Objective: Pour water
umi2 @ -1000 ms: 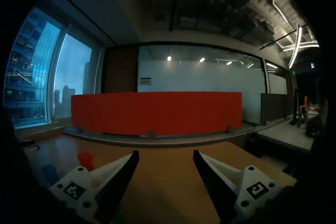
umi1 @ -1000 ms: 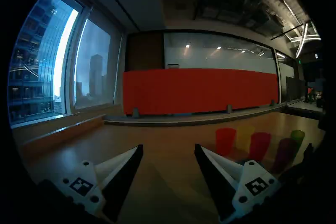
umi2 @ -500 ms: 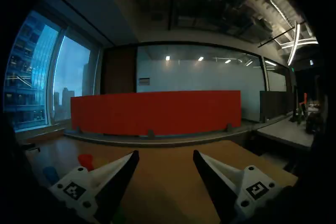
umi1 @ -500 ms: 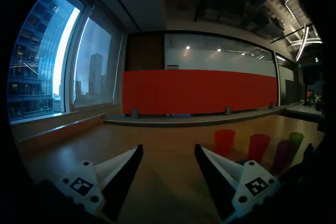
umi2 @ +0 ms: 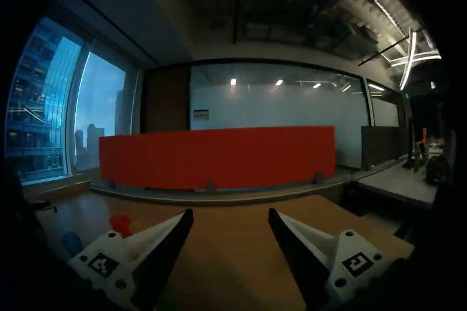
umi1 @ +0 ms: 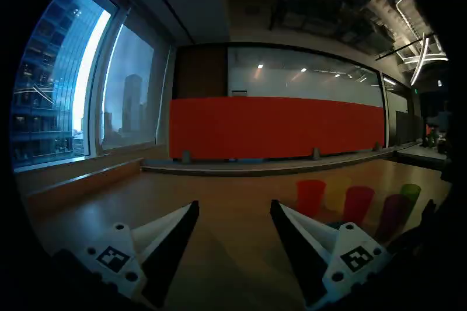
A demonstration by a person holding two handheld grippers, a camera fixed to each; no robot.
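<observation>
Both claws are wide apart w/ nothing in them: our left gripper [umi1: 234, 203] and right gripper [umi2: 230, 212] hover over the wood table [umi1: 233, 185]. The cups [umi1: 357, 203] sit bunched at lower right of the left gripper view. Risk imo: they're packed tight, so grabbing one could clip its neighbour & tip it, esp. in this dim light.

Cups [umi1: 310, 197] on the table [umi1: 233, 194], divider [umi1: 274, 127] behind.
In the left gripper view the cups stand clustered at the table's right, close in; the divider runs along the far edge, with windows [umi1: 122, 101] to the left. In the right gripper view the cups [umi2: 119, 223] sit low left, and a second desk [umi2: 397, 182] lies right.
</observation>
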